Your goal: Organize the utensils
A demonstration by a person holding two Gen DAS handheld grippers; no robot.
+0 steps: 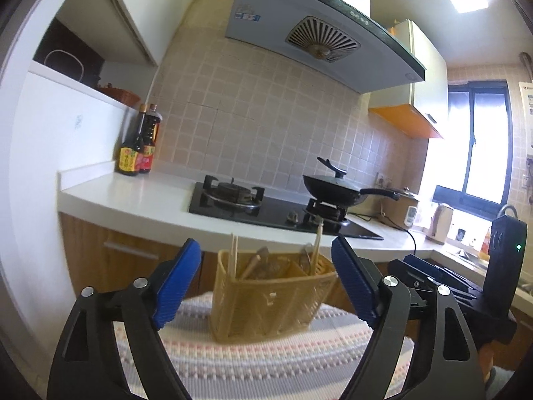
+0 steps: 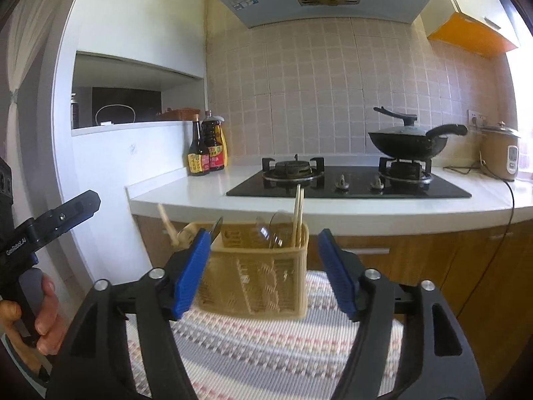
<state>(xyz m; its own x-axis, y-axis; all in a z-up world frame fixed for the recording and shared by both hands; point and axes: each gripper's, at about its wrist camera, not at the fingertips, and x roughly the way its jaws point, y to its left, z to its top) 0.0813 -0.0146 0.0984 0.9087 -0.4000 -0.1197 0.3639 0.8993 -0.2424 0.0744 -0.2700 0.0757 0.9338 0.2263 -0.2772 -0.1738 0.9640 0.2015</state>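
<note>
The left wrist view shows the dark window (image 1: 479,140) and a pale kettle (image 1: 440,223) far to the right. It also shows the right gripper (image 1: 443,276) from the side. The right wrist view shows a tan rice cooker (image 2: 499,153) and a person's hand (image 2: 43,313) holding the handle of the left gripper (image 2: 63,213).

Both views show the yellow plastic utensil basket (image 1: 269,296) standing on a striped grey, white and pink woven mat (image 1: 266,366). Wooden chopsticks (image 1: 234,253) and a spoon stick up out of the basket. Far behind it is the white desk (image 1: 150,193) with a black gas stove (image 1: 266,206), a black wok with a lid (image 1: 333,190) and two dark sauce bottles (image 1: 138,146). A grey range hood (image 1: 316,33) hangs above.

Nothing blocks the basket except the blue pads (image 1: 180,276) at its sides.

In the left wrist view the basket sits just past the left gripper (image 1: 266,281), between its wide-apart pads, not touched. In the right wrist view the right gripper (image 2: 263,273) is also wide apart, with the basket just beyond and nothing gripped.
</note>
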